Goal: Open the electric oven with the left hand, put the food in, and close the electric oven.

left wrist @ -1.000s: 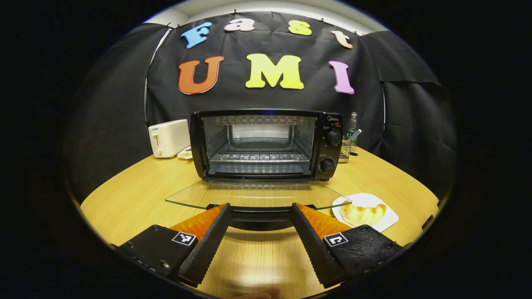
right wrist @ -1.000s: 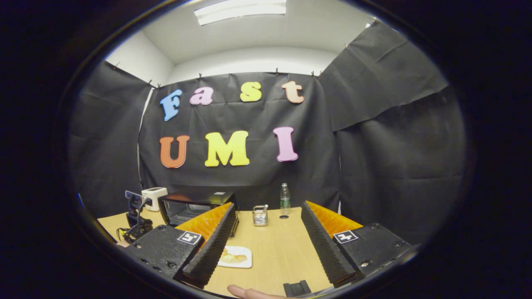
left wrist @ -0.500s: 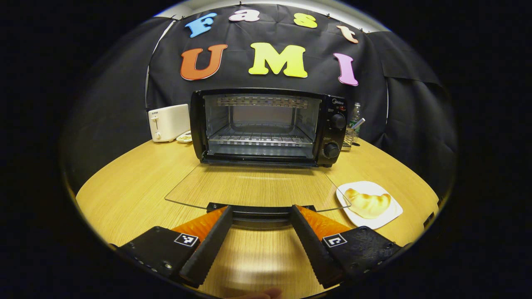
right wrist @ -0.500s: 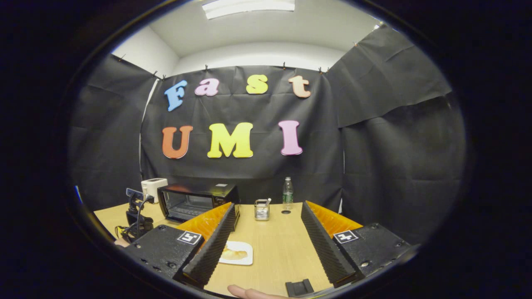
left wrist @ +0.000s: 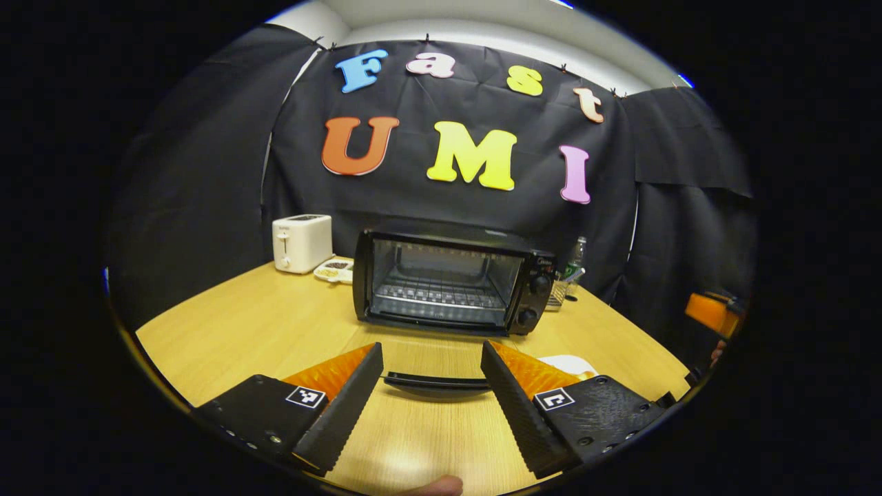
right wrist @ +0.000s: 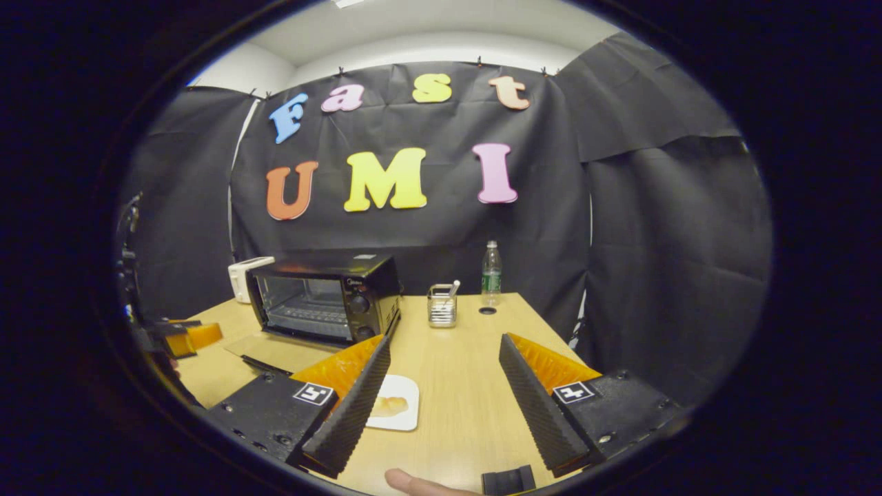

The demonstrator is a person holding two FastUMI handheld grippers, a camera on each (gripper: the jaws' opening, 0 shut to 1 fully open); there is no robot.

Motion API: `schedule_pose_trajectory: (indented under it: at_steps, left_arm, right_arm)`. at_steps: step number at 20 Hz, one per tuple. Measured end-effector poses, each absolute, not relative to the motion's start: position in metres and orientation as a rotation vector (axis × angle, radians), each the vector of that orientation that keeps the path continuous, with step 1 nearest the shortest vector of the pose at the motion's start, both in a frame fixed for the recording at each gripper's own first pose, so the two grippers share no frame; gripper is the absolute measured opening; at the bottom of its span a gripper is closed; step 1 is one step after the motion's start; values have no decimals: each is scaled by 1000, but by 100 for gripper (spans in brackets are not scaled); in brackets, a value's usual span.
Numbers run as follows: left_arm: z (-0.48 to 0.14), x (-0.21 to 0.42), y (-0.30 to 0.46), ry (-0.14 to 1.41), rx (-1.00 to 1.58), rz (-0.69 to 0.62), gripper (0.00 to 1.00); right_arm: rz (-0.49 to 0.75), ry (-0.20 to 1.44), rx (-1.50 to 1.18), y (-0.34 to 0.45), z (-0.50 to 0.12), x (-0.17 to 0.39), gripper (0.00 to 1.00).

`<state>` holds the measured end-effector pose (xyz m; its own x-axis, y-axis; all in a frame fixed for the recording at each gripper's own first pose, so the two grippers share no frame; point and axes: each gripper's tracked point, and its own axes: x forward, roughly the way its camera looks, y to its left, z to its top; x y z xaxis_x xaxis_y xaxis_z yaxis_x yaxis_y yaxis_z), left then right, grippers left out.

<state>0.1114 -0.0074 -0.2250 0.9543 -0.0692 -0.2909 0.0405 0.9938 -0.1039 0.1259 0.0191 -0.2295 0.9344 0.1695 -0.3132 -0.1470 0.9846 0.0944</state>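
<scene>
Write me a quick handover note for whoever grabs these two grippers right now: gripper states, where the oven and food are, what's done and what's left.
Left gripper: open, holding nothing, just short of the door handle, not touching it.
Right gripper: open, holding nothing, above the table to the right of the oven.
Oven: door folded fully down, rack bare.
Food: a croissant lies on the white plate by the front right corner of the oven, beside the right gripper's left finger in the right gripper view.
Done: oven opened.
Left: pick up the croissant, set it on the rack, close the door.

One oven [left wrist: 451,284], one toaster [left wrist: 302,242], one bottle [right wrist: 490,273].
</scene>
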Motion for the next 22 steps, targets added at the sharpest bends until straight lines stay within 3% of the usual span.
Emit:
schedule_pose_trajectory:
  at_steps: [4,10,14,19,22]
  left_arm:
    - [-167,76,10,256,-67,-3,94]
    - [-94,21,-1,111,17,-62,94]
    - [-79,1,-14,84,60,-113,94]
    - [-86,-6,-23,99,71,-153,93]
    - [-89,-1,-23,107,66,-150,93]
  right_arm:
    - [273,393,75,51,-268,143,99]
    - [417,546,68,119,-329,144,99]
    - [461,585,34,144,-351,145,98]
    - [610,542,-182,158,-361,154,98]
    - [661,603,-237,162,-384,152,99]
